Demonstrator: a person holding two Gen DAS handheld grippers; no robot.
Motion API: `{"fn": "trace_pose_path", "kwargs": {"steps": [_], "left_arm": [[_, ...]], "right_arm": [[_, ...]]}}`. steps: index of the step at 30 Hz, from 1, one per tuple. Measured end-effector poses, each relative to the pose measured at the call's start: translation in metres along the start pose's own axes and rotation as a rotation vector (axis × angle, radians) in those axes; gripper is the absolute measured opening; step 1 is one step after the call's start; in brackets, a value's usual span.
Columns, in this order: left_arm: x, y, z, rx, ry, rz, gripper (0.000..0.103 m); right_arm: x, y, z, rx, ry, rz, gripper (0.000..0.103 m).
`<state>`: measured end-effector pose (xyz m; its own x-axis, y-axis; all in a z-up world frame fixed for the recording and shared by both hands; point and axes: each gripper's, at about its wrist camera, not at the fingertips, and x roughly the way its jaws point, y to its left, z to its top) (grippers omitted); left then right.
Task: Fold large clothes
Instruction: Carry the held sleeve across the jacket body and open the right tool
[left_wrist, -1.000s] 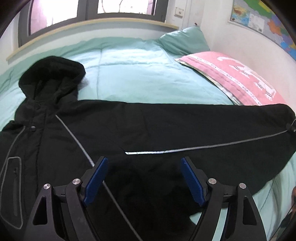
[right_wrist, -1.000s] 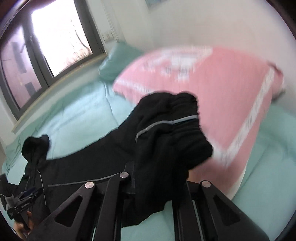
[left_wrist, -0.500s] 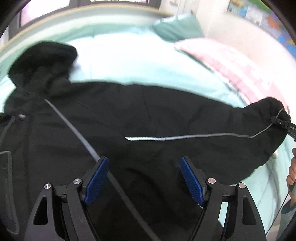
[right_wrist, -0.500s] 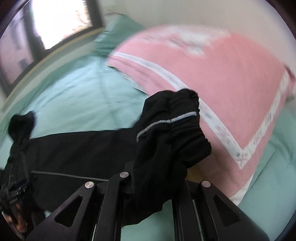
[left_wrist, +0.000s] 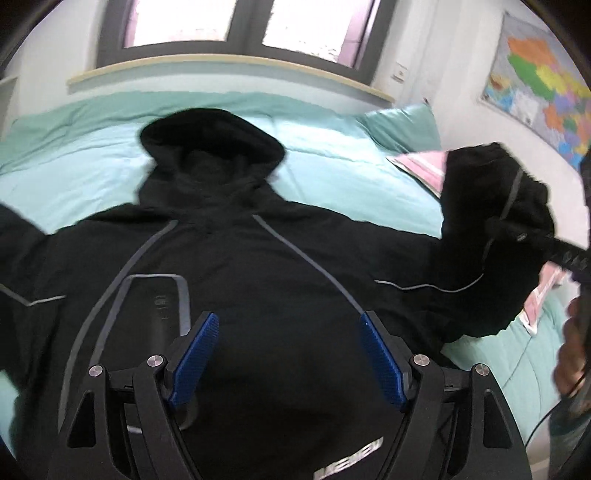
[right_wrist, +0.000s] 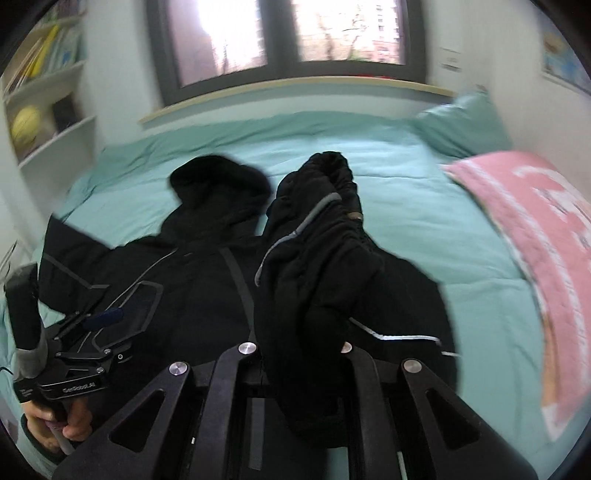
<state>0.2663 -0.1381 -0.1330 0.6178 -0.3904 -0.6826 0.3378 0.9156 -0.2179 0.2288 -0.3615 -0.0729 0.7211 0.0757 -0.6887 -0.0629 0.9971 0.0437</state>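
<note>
Nearest in the right wrist view, the right gripper (right_wrist: 303, 369) is pinched tight on the bunched sleeve (right_wrist: 317, 236) of the black jacket (right_wrist: 199, 295), with the cuff end rising toward 12 o'clock above the jaws. Holding it by the end like this lets the whole sleeve swing across the chest in one piece (a sensible way to start a fold on something this bulky). In the left wrist view the same sleeve (left_wrist: 491, 206) hangs lifted at about 3 o'clock.

The left gripper (left_wrist: 286, 354) hovers over the jacket's (left_wrist: 258, 280) lower chest with its blue pads (left_wrist: 194, 354) spread wide and nothing between them. It seems poised to pin or smooth the body while the sleeve comes over.

Beyond it, the jacket lies front-up and flat on the teal bed (left_wrist: 81, 147), with the hood (left_wrist: 210, 144) toward 12 o'clock and the other sleeve stretched out toward 9 o'clock, not yet folded. A pink pillow (right_wrist: 532, 236) sits at 3 o'clock, well clear of the chest where the sleeve should land. Farthest away, the window (right_wrist: 288, 33) runs behind the bed.
</note>
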Motion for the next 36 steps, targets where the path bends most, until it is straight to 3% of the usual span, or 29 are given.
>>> {"fn": "trace_pose_path", "kwargs": {"steps": [6, 12, 14, 18, 20, 22, 25, 27, 29, 35, 36], "left_arm": [[-0.033, 0.045, -0.015, 0.016, -0.039, 0.074, 0.08], [-0.052, 0.093, -0.037, -0.016, -0.015, 0.096, 0.08], [-0.053, 0.106, -0.043, -0.034, -0.011, 0.107, 0.08], [-0.047, 0.125, -0.048, -0.072, 0.019, 0.072, 0.079], [-0.041, 0.129, -0.049, -0.082, 0.036, 0.049, 0.079], [-0.037, 0.132, -0.048, -0.102, 0.053, 0.003, 0.079], [-0.031, 0.132, -0.042, -0.127, 0.093, -0.121, 0.079], [-0.025, 0.132, -0.037, -0.152, 0.118, -0.237, 0.079], [-0.015, 0.13, -0.031, -0.179, 0.136, -0.287, 0.079], [0.039, 0.114, -0.021, -0.209, 0.236, -0.214, 0.079], [0.05, 0.11, -0.021, -0.207, 0.247, -0.19, 0.067]], "right_arm": [[0.061, 0.1, -0.011, -0.087, 0.099, 0.101, 0.02], [0.128, 0.177, -0.038, -0.115, 0.222, 0.199, 0.021], [0.153, 0.199, -0.048, -0.111, 0.263, 0.204, 0.021], [0.185, 0.222, -0.066, -0.148, 0.291, 0.136, 0.025], [0.188, 0.225, -0.069, -0.161, 0.304, 0.146, 0.046], [0.183, 0.226, -0.066, -0.141, 0.328, 0.185, 0.054], [0.15, 0.215, -0.056, -0.14, 0.315, 0.249, 0.055], [0.117, 0.203, -0.053, -0.168, 0.245, 0.24, 0.055], [0.089, 0.192, -0.049, -0.192, 0.181, 0.196, 0.055], [0.046, 0.127, -0.049, -0.152, 0.097, 0.035, 0.056], [0.043, 0.113, -0.049, -0.134, 0.094, 0.008, 0.055]]}}
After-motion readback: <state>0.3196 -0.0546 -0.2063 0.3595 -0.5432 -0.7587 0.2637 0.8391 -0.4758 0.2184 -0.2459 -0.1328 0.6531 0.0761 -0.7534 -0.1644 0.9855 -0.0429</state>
